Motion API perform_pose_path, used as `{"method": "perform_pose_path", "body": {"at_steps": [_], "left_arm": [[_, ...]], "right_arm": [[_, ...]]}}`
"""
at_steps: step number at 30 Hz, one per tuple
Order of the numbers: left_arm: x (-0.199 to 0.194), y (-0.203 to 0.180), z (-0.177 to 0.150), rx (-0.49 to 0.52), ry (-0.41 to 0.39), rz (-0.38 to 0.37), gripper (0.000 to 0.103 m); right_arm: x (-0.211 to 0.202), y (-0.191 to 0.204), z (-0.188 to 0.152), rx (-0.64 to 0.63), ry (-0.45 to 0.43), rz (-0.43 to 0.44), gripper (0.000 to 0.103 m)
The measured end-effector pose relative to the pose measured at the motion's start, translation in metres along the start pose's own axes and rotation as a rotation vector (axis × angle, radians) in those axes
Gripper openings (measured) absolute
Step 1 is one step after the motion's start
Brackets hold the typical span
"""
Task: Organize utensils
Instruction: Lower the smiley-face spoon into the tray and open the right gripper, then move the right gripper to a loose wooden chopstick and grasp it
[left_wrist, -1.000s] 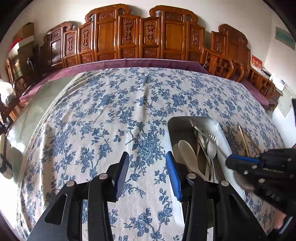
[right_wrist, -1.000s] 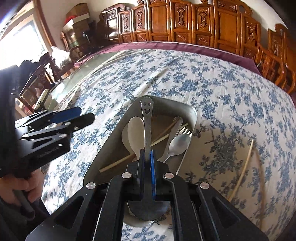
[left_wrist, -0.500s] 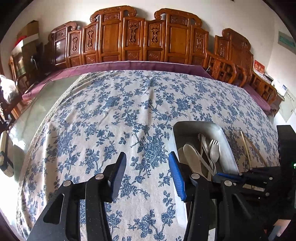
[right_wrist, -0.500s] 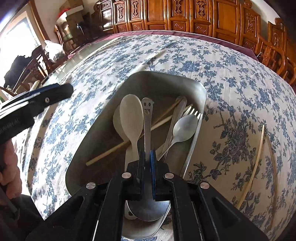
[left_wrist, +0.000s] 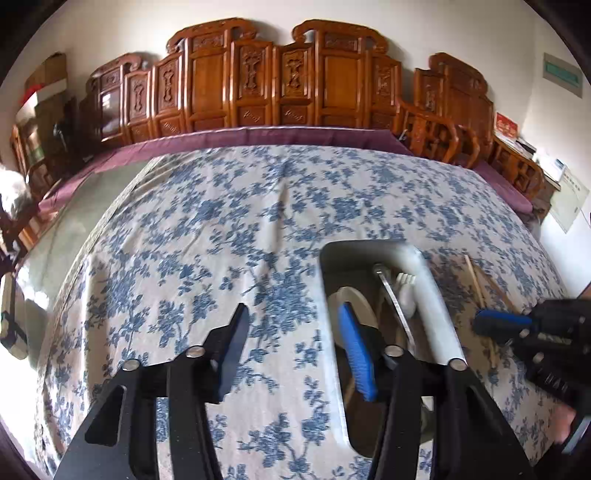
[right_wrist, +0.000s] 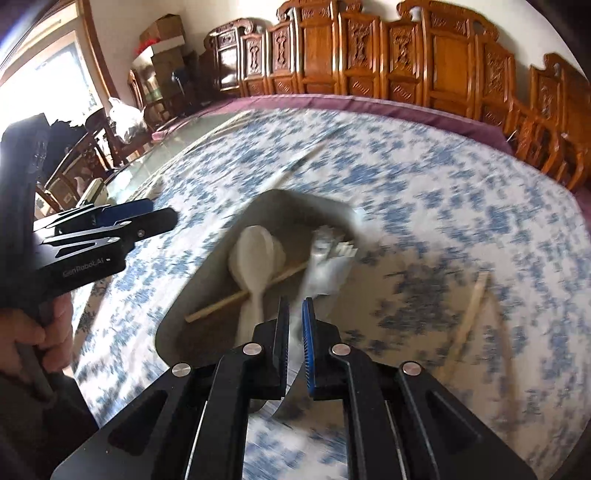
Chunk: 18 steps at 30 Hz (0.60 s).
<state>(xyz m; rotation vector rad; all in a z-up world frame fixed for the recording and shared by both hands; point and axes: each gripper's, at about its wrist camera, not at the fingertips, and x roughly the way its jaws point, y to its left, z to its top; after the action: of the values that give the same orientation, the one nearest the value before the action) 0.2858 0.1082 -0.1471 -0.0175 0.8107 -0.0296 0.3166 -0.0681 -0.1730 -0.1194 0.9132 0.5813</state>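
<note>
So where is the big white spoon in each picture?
Left wrist view: the white spoon lies low and right of centre, inside the metal tray, partly hidden behind the left gripper and its blue-padded finger.
Right wrist view: the white spoon is at the middle, slightly left, lying across a chopstick in the tray.
Shared landmark: the metal tray on the blue flowered tablecloth.

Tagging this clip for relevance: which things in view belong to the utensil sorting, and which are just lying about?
Part of the job:
metal tray
white spoon
chopstick in the tray
loose chopsticks on the cloth
right hand-held gripper
left hand-held gripper

Just there:
floral tablecloth
carved wooden chairs
cardboard boxes
</note>
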Motion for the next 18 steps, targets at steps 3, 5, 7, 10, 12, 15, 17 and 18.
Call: {"method": "perform_pose_path", "body": {"at_steps": [3,5,7,10,12,15,17,18], "left_arm": [[-0.005,-0.011,0.000,0.022,-0.011,-0.013,0.056],[-0.007,-0.021,-0.001,0.039,-0.015,-0.025,0.063],[-0.009,-0.030,-0.001,0.052,-0.017,-0.031,0.070],[-0.011,-0.043,-0.002,0.074,-0.024,-0.047,0.082],[-0.011,-0.053,-0.003,0.092,-0.026,-0.056,0.086],[-0.010,-0.065,-0.006,0.107,-0.021,-0.066,0.088],[-0.009,-0.074,-0.009,0.121,-0.013,-0.079,0.088],[-0.009,-0.080,-0.011,0.133,-0.011,-0.085,0.088]], "right_arm": [[-0.020,-0.027,-0.008,-0.007,-0.007,-0.048,0.010],[-0.030,-0.046,-0.016,-0.017,-0.008,-0.094,0.018],[-0.035,-0.069,-0.025,-0.002,0.003,-0.139,0.028],[-0.039,-0.102,-0.043,0.042,0.030,-0.184,0.034],[-0.037,-0.123,-0.058,0.060,0.053,-0.220,0.036],[-0.030,-0.144,-0.078,0.083,0.080,-0.254,0.037],[-0.023,-0.158,-0.090,0.094,0.099,-0.279,0.037],[-0.018,-0.166,-0.096,0.111,0.110,-0.283,0.037]]}}
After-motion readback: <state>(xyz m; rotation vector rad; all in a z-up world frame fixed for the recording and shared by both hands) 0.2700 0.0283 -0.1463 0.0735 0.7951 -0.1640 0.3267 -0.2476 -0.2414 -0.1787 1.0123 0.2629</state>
